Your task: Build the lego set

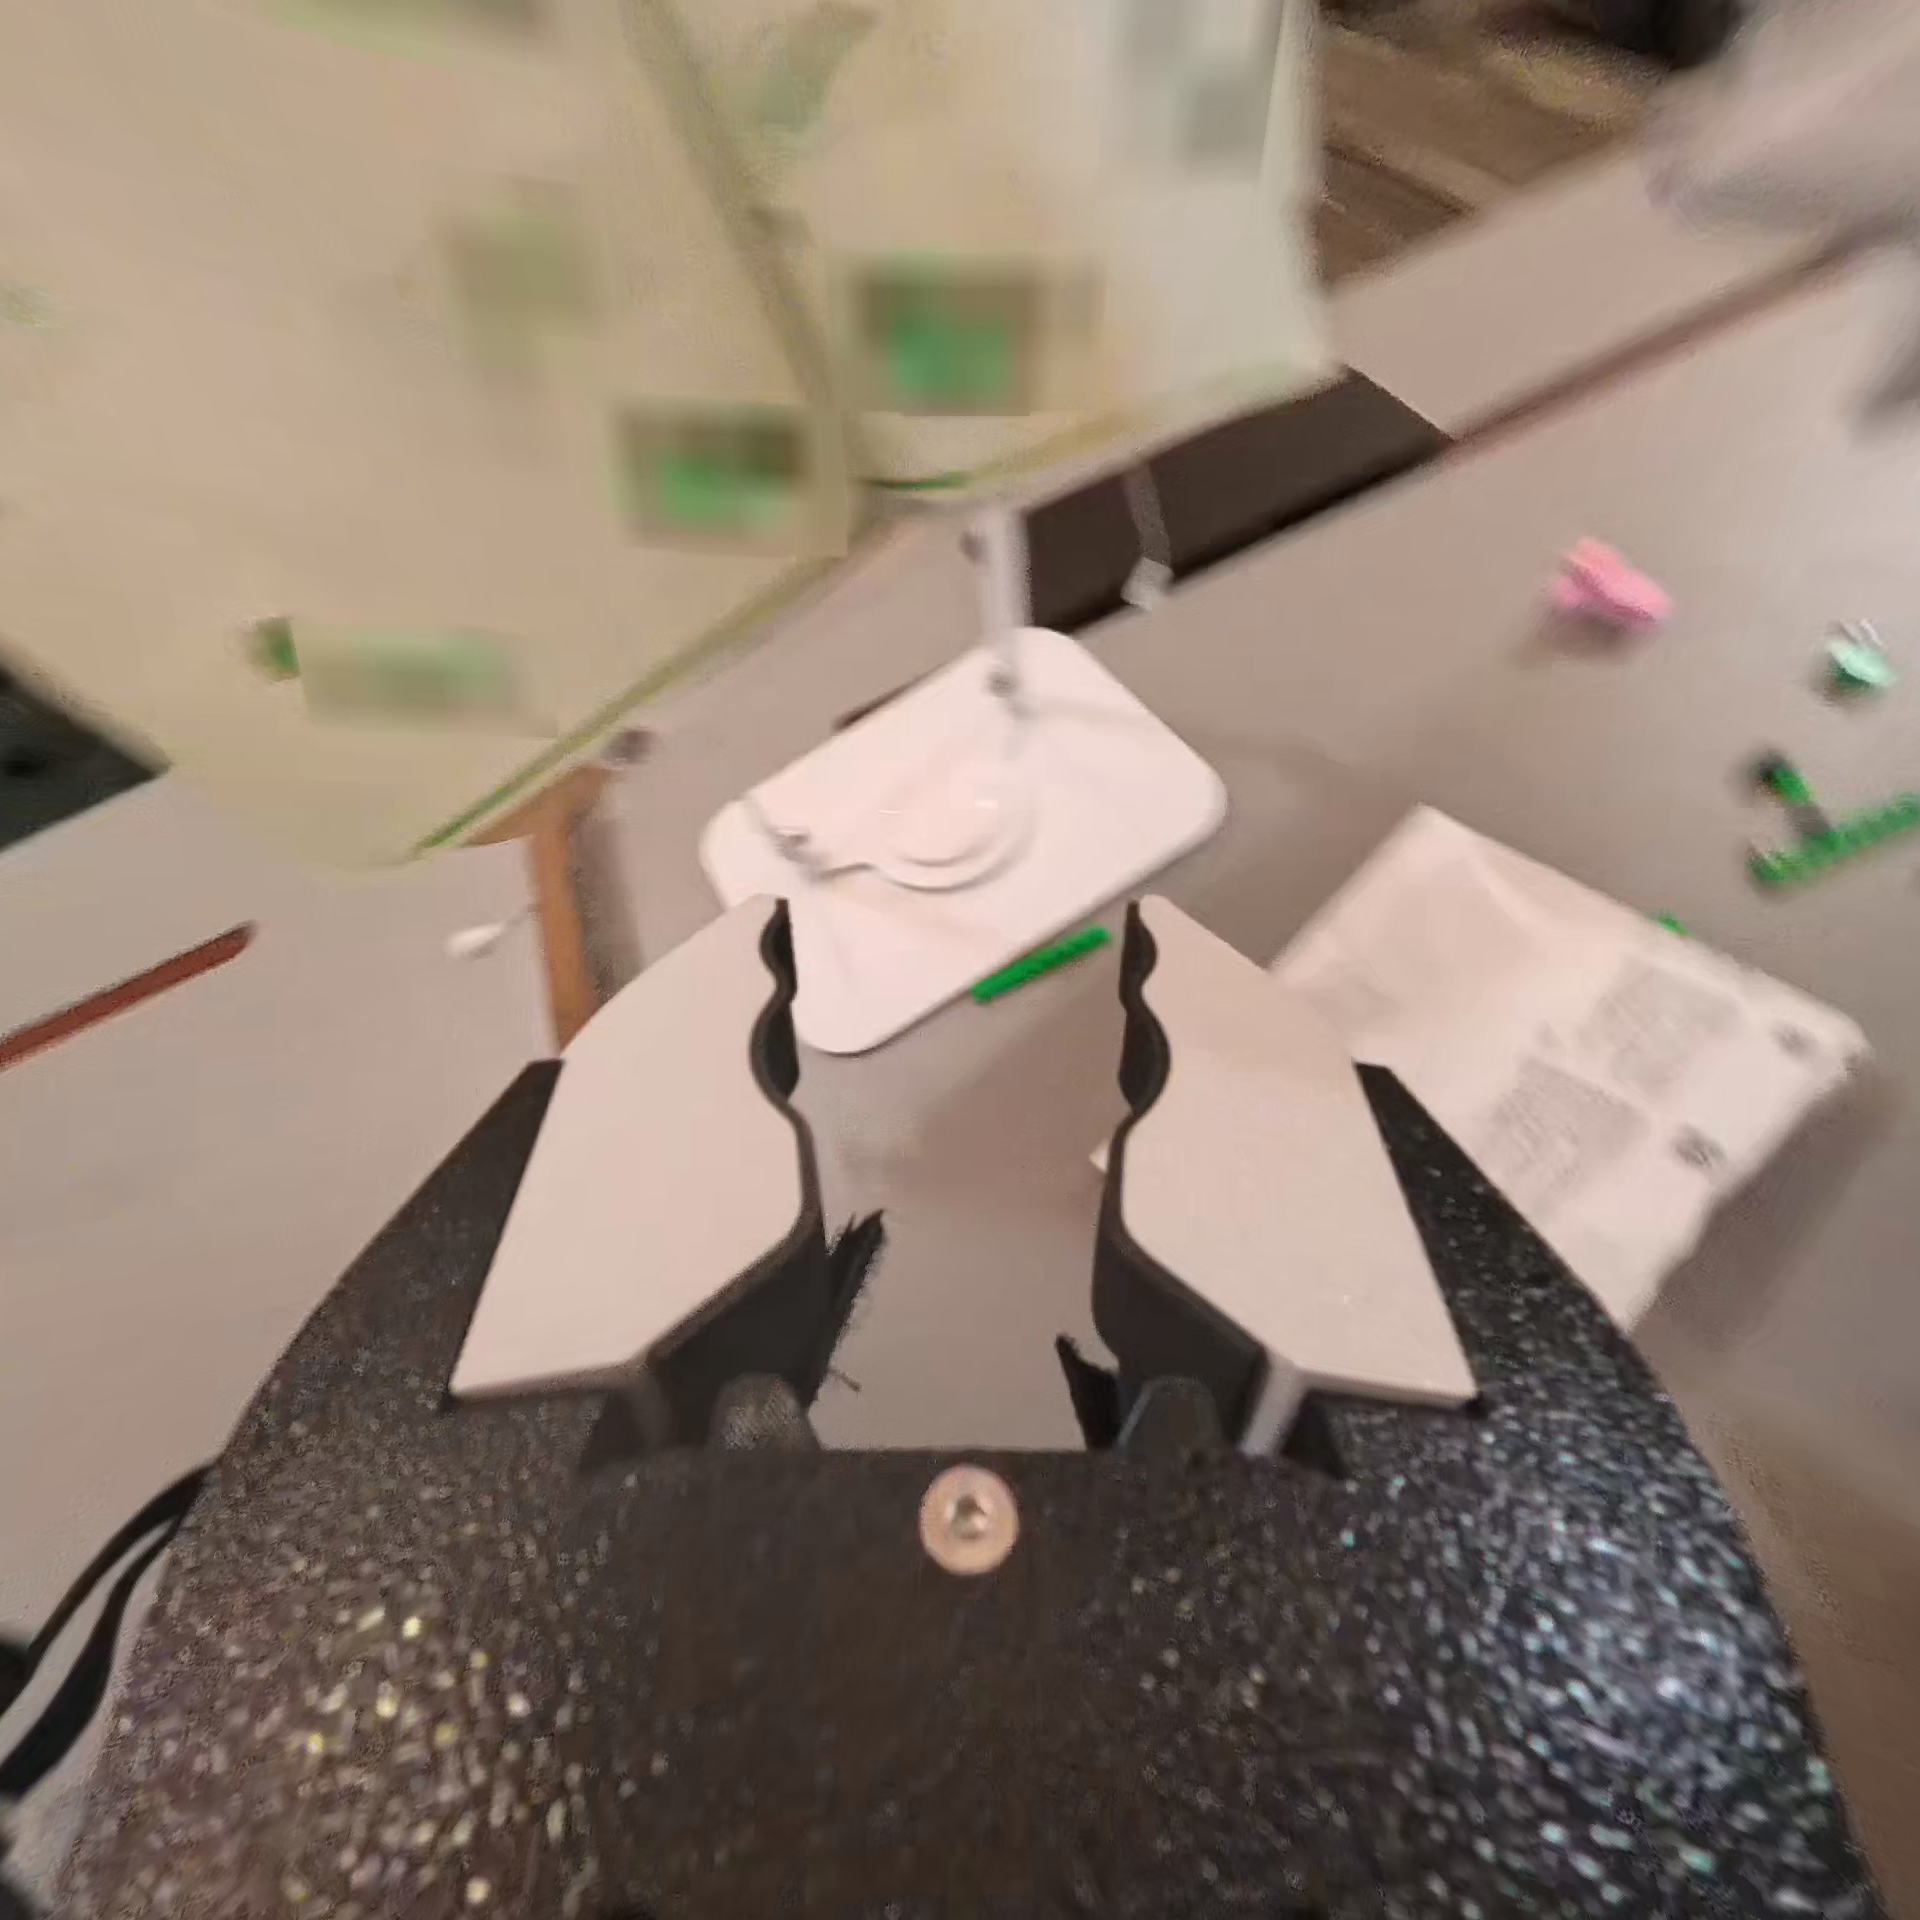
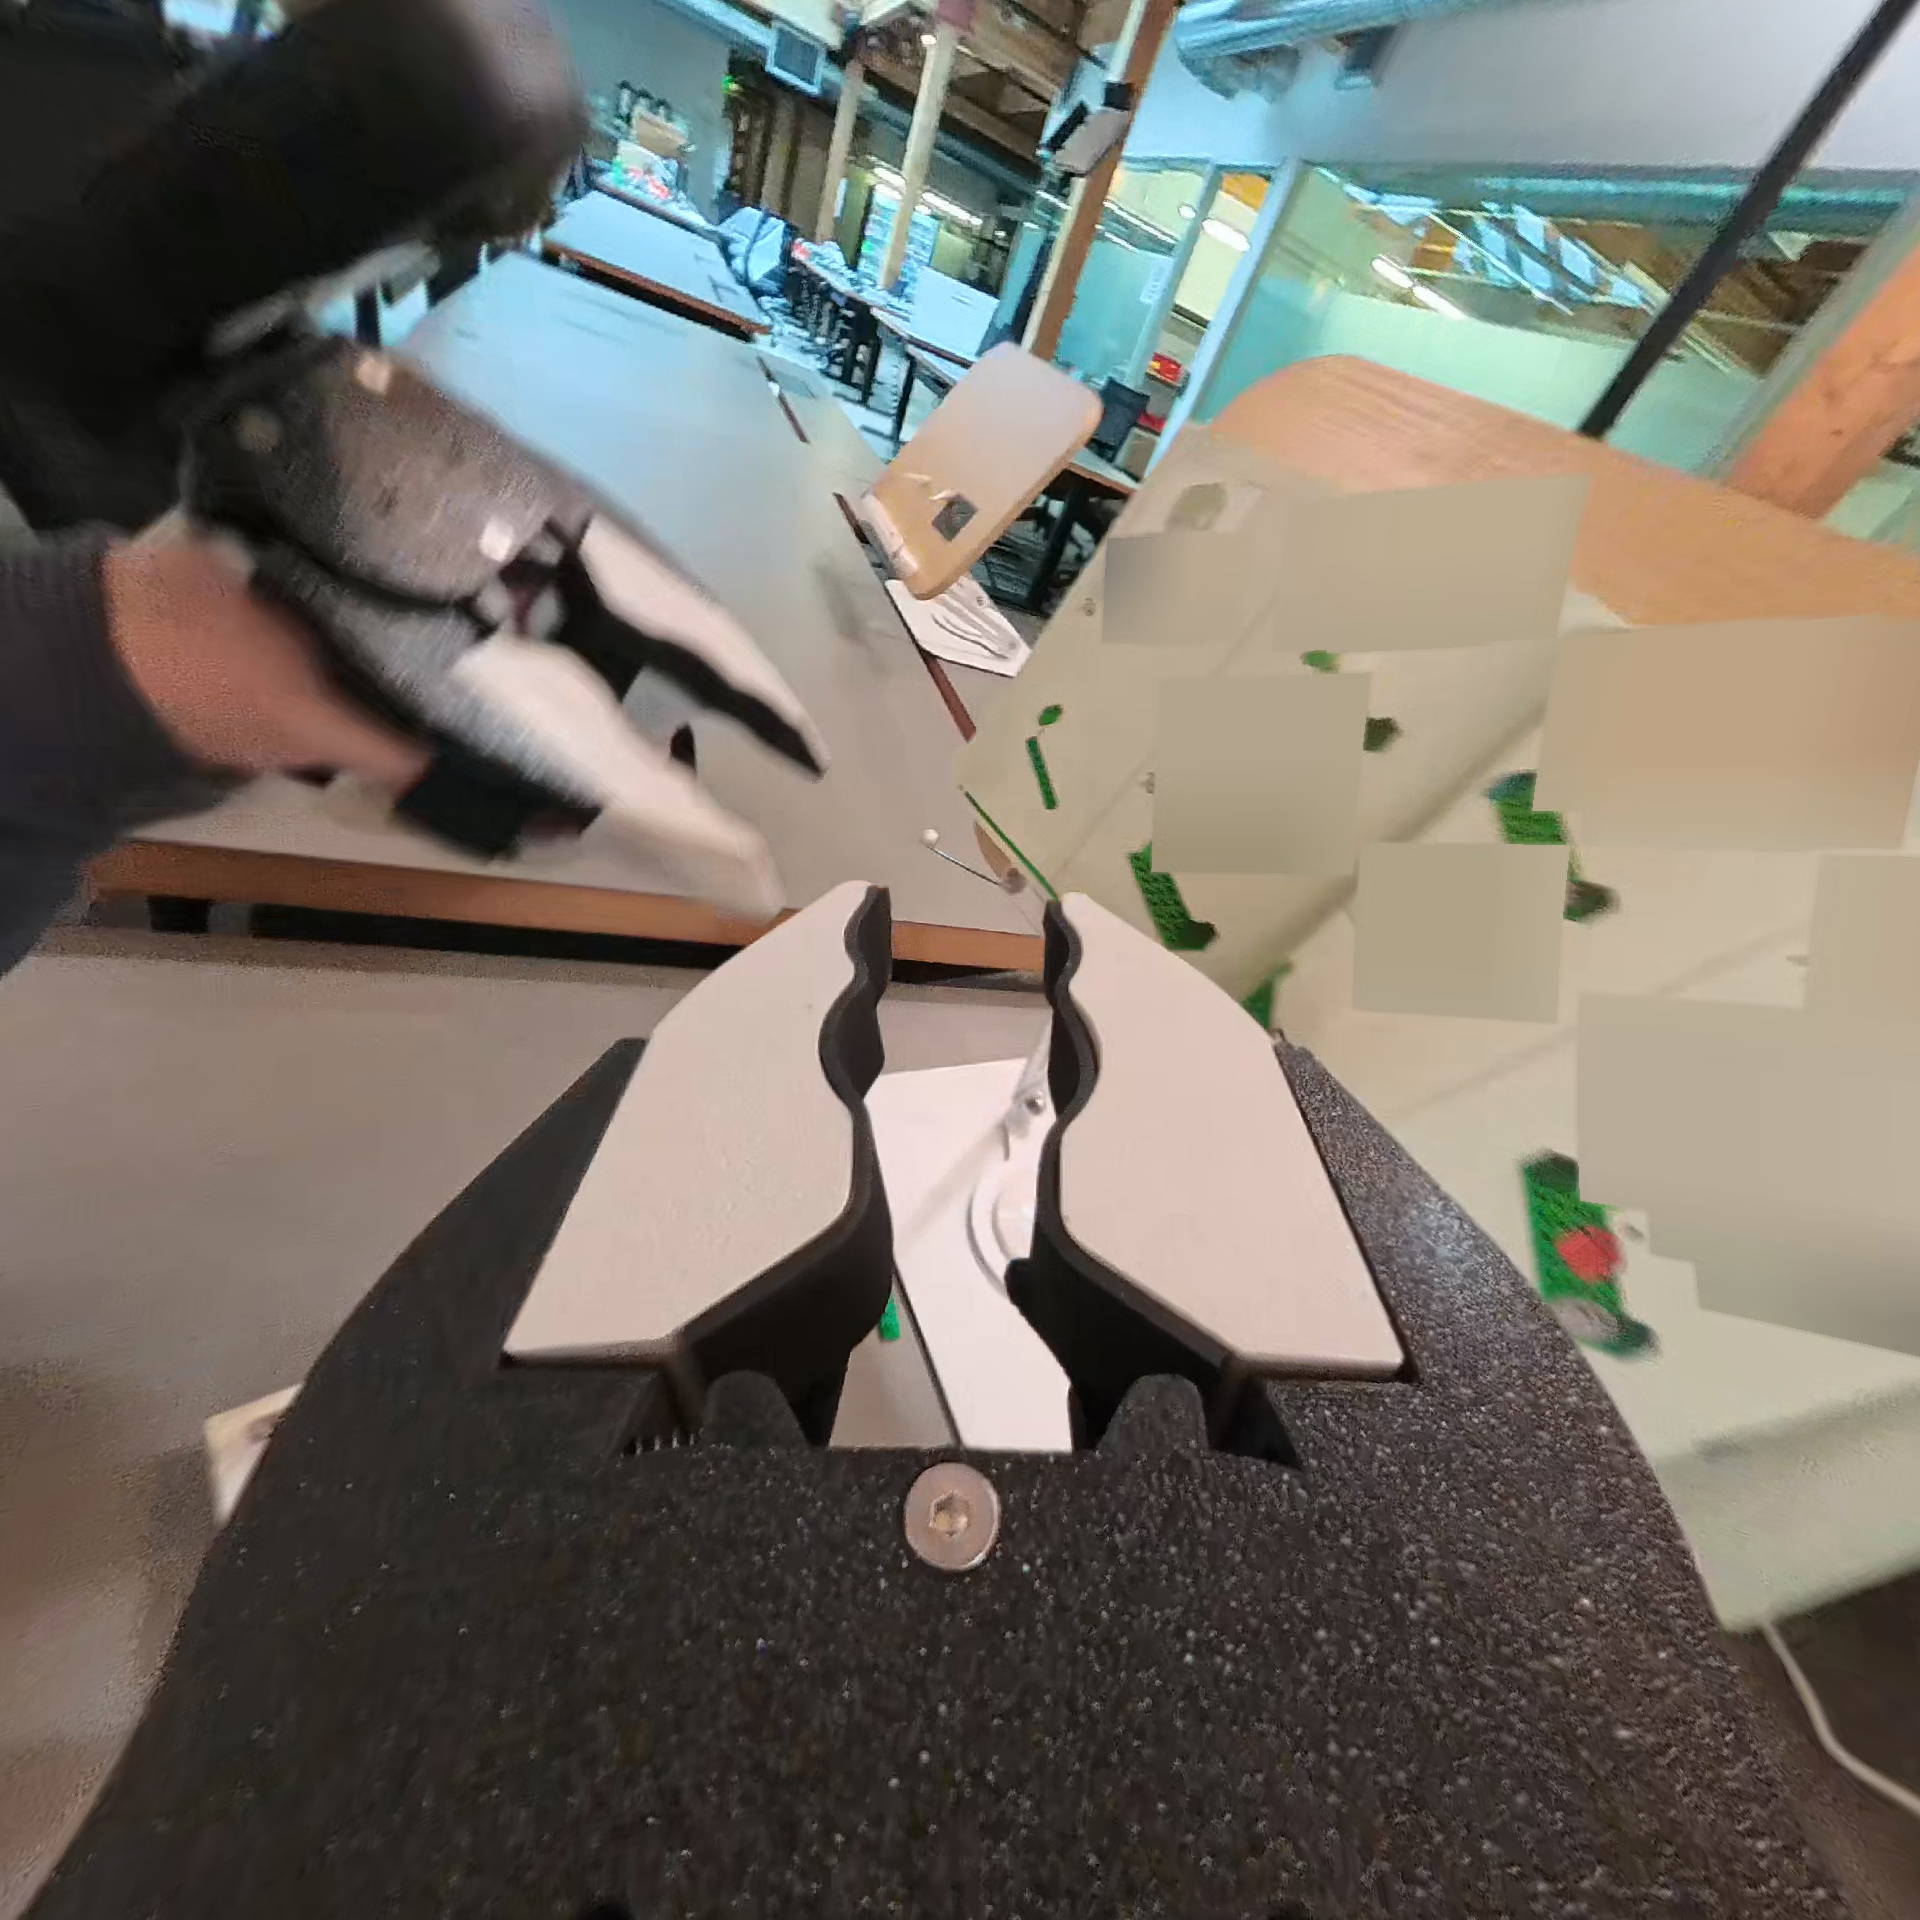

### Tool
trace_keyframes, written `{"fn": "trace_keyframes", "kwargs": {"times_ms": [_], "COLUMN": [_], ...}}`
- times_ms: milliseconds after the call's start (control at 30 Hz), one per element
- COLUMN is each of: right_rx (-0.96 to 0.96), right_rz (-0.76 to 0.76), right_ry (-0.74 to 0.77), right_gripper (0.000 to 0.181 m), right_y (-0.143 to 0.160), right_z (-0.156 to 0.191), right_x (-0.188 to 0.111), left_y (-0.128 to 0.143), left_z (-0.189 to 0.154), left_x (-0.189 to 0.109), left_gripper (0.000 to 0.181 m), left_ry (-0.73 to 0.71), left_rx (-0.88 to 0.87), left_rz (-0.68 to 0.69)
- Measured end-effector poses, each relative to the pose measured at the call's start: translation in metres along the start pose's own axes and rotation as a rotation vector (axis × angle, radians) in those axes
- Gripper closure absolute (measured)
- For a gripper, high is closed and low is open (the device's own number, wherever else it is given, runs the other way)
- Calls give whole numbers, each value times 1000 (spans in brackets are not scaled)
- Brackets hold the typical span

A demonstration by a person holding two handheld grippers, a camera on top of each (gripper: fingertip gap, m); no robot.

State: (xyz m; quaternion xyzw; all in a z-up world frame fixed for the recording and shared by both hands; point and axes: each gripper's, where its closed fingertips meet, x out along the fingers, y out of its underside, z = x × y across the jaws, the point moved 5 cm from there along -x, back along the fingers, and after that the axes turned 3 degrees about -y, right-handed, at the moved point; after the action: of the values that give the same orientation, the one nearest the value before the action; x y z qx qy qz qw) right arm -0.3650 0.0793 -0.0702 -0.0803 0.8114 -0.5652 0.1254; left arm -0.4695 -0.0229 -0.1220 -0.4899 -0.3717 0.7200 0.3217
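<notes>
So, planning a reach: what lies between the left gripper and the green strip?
In the left wrist view, only bare table and the white base's corner separate the left gripper from the green strip.

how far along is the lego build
Barely started. Loose pieces lie scattered on the table: a pink piece and green pieces. A small green piece sits by the white stand base. Left gripper and right gripper are open, holding nothing. Assembly remains.

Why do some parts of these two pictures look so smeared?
Left wrist view: motion blur smears the instruction booklet and green bricks; the left gripper stays sharp. Right wrist view: the right gripper is crisp, the hand blurred; straight edges bow.
</notes>
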Motion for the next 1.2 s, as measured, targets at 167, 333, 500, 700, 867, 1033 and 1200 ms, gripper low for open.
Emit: {"fn": "trace_keyframes", "kwargs": {"times_ms": [167,333,500,700,867,1033,1200], "right_rx": [-149,-455,-790,-989,-1016,-1034,-1016], "right_rz": [63,113,233,315,405,435,422], "right_ry": [47,179,243,336,366,369,354], "right_gripper": [155,152,142,138,138,147,174], "right_y": [26,25,39,57,68,67,67], "right_z": [11,8,17,17,5,2,5], "right_x": [57,125,194,233,245,250,246], "left_y": [-12,9,30,38,40,39,38], "left_z": [81,127,154,163,160,158,156], "left_x": [-3,-5,-19,-21,-11,-9,-8], "left_gripper": [135,156,168,173,173,174,176], "left_ry": [-230,-371,-403,-366,-323,-294,-278], "left_rx": [-302,-353,-449,-487,-479,-476,-466], "left_rz": [-157,-176,-210,-265,-235,-244,-243]}}
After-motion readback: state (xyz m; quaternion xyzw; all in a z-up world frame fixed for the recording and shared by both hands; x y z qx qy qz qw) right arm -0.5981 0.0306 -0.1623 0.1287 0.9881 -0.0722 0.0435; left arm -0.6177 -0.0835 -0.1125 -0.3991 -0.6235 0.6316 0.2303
